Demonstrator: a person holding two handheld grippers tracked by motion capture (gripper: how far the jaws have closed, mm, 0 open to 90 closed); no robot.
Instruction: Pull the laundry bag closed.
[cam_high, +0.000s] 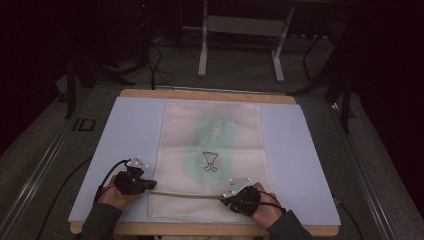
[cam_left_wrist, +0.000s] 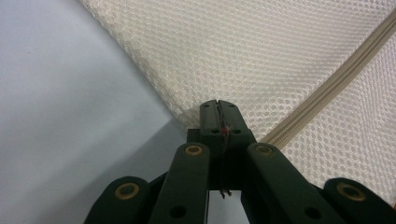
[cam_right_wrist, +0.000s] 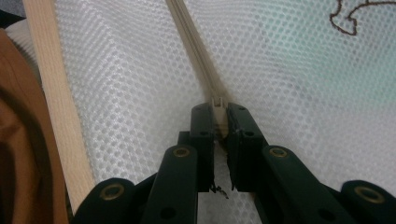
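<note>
1. On the far left of the high view I note the bare pale mat (cam_high: 125, 130) covering the desk (cam_high: 207, 94), whose wooden edge shows along the near and far sides.
2. My left gripper (cam_high: 150, 185) sits near the front-left of the mat, held in the person's left hand (cam_high: 117, 195). In the left gripper view its jaws are pressed together on the corner edge of the mesh bag (cam_left_wrist: 261, 56), right where the bag meets the mat. I record it as clamped on the bag.
3. The mesh bag (cam_high: 212, 150) lies flat in the middle of the mat, long side running away from me. A green item shows faintly through the mesh, and a small dark outline drawing (cam_high: 210, 162) sits near its centre.
4. The zipper (cam_high: 187, 194) runs across the near end of the bag, between the two grippers. In the left gripper view it passes just right of the jaws (cam_left_wrist: 327, 88).
5. My right gripper (cam_high: 223, 198) sits at the front-right of the bag, held in the right hand (cam_high: 262, 205). In the right gripper view its jaws are closed on the zipper pull (cam_right_wrist: 219, 103), with the zipper track (cam_right_wrist: 196, 46) leading away from it.
6. Farthest left in that view I see the desk's wooden edge (cam_right_wrist: 56, 107).
</note>
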